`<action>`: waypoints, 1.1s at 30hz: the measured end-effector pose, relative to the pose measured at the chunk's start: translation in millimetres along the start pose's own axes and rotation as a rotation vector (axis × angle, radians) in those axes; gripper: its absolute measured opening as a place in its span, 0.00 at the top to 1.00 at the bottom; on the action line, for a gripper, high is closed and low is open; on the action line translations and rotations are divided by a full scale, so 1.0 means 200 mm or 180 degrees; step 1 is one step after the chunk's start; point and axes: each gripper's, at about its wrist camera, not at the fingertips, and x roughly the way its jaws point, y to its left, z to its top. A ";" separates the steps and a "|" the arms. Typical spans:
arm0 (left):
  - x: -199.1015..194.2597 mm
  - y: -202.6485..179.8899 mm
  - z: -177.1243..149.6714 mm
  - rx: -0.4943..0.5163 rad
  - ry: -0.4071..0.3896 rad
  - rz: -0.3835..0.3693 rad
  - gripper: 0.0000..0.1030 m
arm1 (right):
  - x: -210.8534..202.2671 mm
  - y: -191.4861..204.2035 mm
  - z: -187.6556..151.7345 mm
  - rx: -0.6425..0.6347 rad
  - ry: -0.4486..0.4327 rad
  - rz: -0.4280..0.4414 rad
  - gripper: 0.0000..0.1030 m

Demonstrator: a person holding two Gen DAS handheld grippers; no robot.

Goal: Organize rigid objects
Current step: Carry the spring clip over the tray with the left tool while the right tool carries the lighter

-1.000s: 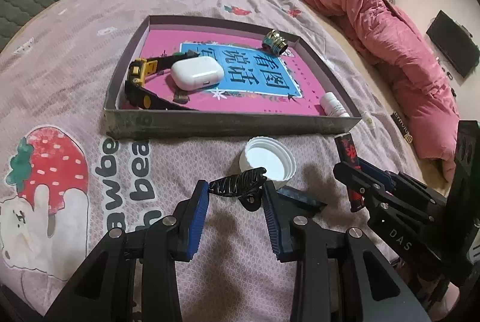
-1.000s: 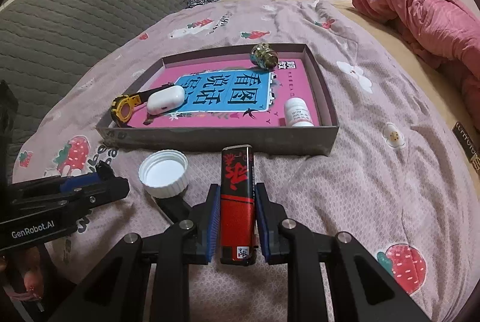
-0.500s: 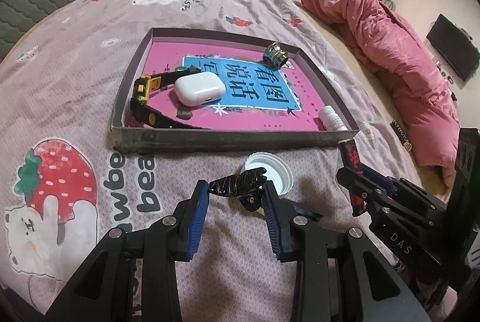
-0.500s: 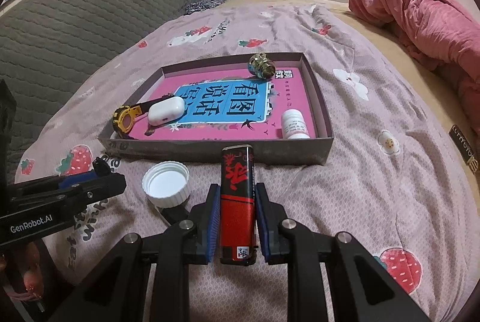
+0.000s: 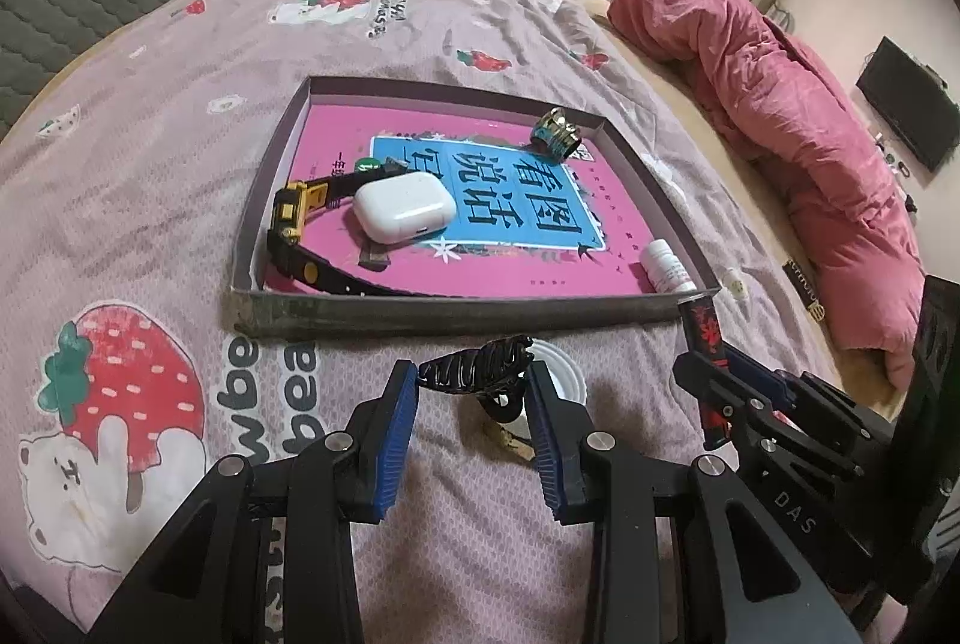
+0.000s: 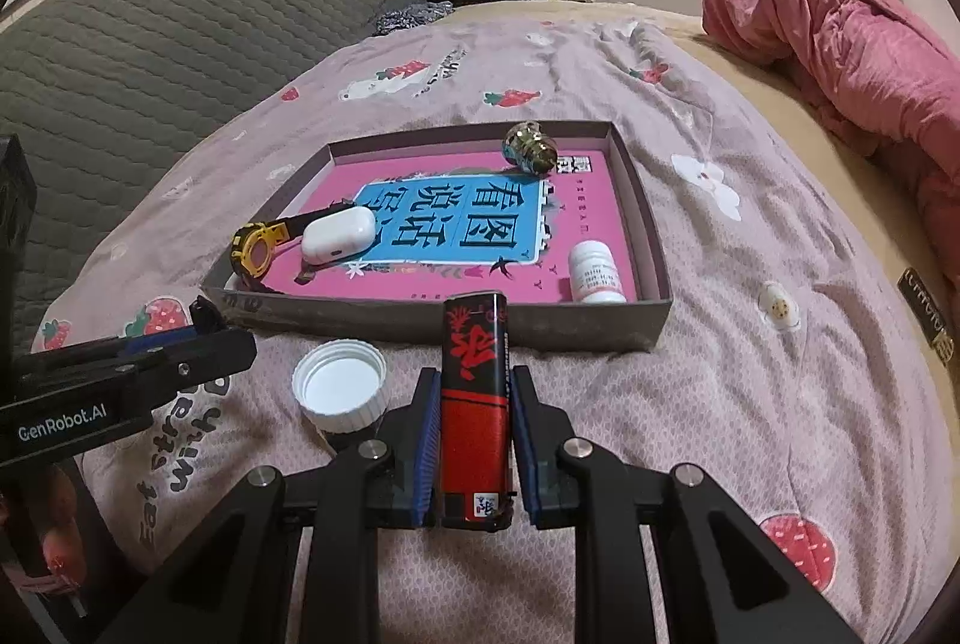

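Left wrist view has my left gripper [image 5: 471, 398] clenched on a black hair claw clip [image 5: 477, 371], which spans the gap between the two blue pads [image 5: 393, 440] and sits above the strawberry-print bedspread [image 5: 150, 200]. At 12 o'clock from the clip lies the shallow grey tray [image 5: 456, 311], its near wall just beyond my fingertips. Inside it, a white earbud case [image 5: 403, 206] rests at about 11 o'clock, touching a yellow-and-black watch [image 5: 288, 218]; a gold ring-shaped ornament [image 5: 557, 134] sits near the far wall at 1 o'clock, and a small white bottle [image 5: 663, 272] lies in the near corner at 2 o'clock. A white bottle cap [image 5: 570, 380] peeks out just behind the clip, on the bedspread.

Right wrist view shows my right gripper [image 6: 471, 440] grasping a red-and-black lighter [image 6: 474, 392] upright between its pads, the top reaching toward the tray's near wall at 12 o'clock. The cap lies open side up at 10 o'clock, beside my fingers
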 end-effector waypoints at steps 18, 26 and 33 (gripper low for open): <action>0.04 0.02 0.12 -0.0102 -0.0072 0.0020 0.64 | 0.01 -0.03 0.11 0.0023 -0.0119 -0.0031 0.78; 0.08 0.04 0.16 -0.0131 -0.0083 0.0042 0.64 | 0.02 -0.03 0.15 0.0009 -0.0147 -0.0036 0.78; 0.11 0.06 0.21 -0.0149 -0.0089 0.0073 0.64 | 0.05 -0.01 0.19 -0.0001 -0.0152 -0.0022 0.78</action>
